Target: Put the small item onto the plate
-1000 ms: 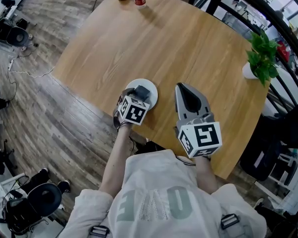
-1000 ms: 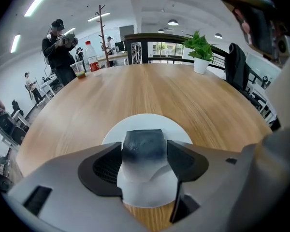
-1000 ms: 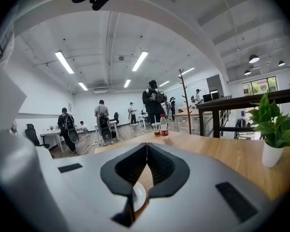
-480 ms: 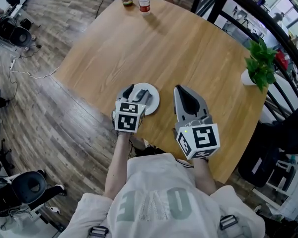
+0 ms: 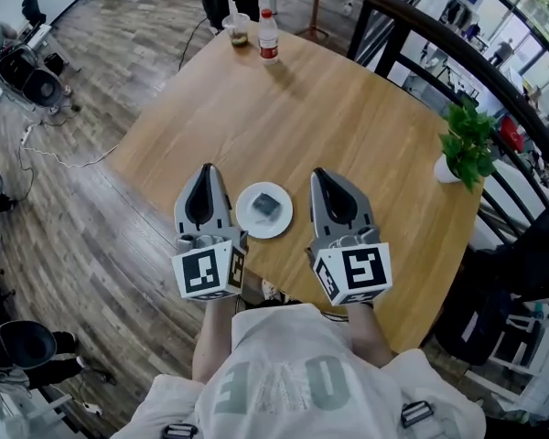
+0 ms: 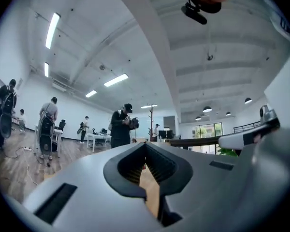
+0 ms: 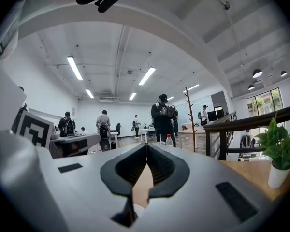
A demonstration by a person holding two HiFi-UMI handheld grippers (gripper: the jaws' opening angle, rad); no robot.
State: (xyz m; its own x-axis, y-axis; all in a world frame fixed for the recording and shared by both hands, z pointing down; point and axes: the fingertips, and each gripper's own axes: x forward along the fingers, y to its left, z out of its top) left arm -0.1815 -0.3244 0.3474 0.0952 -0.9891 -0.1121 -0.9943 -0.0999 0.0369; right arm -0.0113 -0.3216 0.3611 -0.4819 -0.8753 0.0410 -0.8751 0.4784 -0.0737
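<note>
A small dark grey item (image 5: 266,205) lies on the round white plate (image 5: 250,219) near the table's front edge in the head view. My left gripper (image 5: 205,174) is just left of the plate, lifted off it, jaws shut with nothing between them. My right gripper (image 5: 322,176) is just right of the plate, also shut and empty. In the left gripper view the shut jaw tips (image 6: 145,146) point level across the table. In the right gripper view the shut jaw tips (image 7: 146,147) point toward a bottle, and a bit of the plate (image 7: 138,209) shows below them.
The round wooden table (image 5: 348,126) carries a plastic bottle (image 5: 269,37) and a cup (image 5: 239,30) at its far edge, and a potted plant (image 5: 464,144) at the right. A black railing (image 5: 457,53) runs behind the table. People stand in the room beyond.
My left gripper let go of the small item on the plate, drew back to the left of it and shut. The right gripper stayed beside the plate.
</note>
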